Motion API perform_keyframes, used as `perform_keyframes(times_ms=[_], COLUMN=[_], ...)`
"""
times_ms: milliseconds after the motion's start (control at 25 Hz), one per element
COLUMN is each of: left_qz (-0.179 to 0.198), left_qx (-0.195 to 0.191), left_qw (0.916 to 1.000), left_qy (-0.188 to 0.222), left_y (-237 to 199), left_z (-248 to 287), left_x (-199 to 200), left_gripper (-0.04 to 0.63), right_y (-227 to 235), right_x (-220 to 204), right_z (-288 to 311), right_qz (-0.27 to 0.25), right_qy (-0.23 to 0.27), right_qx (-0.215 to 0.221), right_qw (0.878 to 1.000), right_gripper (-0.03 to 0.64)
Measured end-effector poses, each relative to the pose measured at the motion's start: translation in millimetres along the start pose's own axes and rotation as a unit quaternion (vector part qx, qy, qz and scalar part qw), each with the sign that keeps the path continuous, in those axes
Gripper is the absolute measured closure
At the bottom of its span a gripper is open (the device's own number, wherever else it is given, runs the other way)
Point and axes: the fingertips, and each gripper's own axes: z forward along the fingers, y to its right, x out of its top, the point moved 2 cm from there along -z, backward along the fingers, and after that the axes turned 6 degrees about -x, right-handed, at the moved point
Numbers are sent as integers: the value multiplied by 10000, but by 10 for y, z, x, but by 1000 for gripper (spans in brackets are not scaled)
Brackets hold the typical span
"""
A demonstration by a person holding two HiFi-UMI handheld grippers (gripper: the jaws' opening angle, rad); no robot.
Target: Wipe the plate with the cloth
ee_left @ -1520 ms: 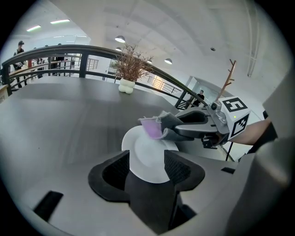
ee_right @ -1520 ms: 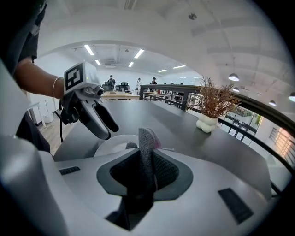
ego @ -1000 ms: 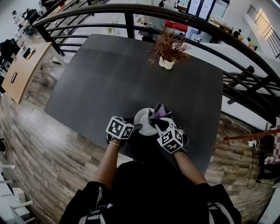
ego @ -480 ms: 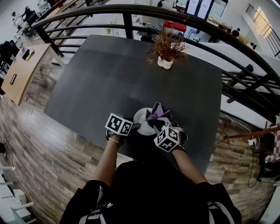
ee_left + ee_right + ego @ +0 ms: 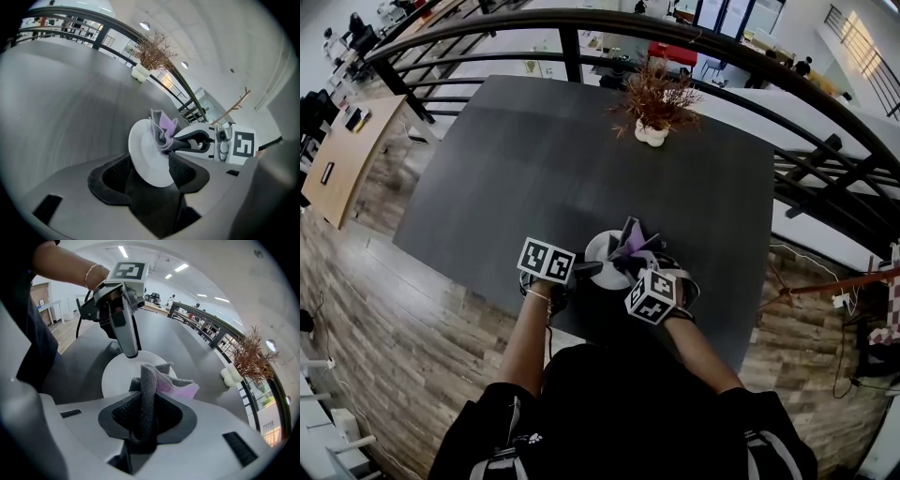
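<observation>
**Step in hand.** Wiping is under way. The plate [image 5: 115, 373] lies on the desk [image 5: 534, 159] near its front edge, and the cloth [image 5: 147, 380] rests bunched on the plate's right half.

**Finger state.**
- The right gripper [image 5: 146, 412] is clenched on a fold of the cloth, which stands up between its fingers [image 5: 124, 416].
- The left gripper [image 5: 150, 165] has just been opening. Its fingers stand wide with the plate's near rim between them, and the pads appear released rather than pressing.

**Next move (judgement).**
- The plate probably has no firm restraint at present. The left fingers should close again on the rim, or bear on it, before the cloth is swept.
- The right gripper should then drag the cloth across the bare left half of the plate under light downward pressure.
- Risk: an unsteadied plate may slide towards the desk edge.

**Pose.**
- Both forearms reach forward from the body, with the wrists close together.
- The left gripper points right and shallowly down at the rim, and is rolled.
- The right gripper points steeply down onto the plate.
</observation>
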Motion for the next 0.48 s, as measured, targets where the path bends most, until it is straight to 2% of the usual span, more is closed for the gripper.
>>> perform_keyframes(times_ms=[240,480], left_qz=[-649,-1006], left_qx=[-713,-1315], left_qw=[9932,9788], left_qy=[653,1206], left_y=[9,66], left_z=[-72,-129], left_x=[41,105], left_gripper=[342,342], right_y=[-1,21], right_x=[-6,-44], right_z=[11,0], right_qz=[107,367], right_qy=[103,215], right_qx=[-34,-33], right_qw=[9999,9991], right_gripper=[541,541])
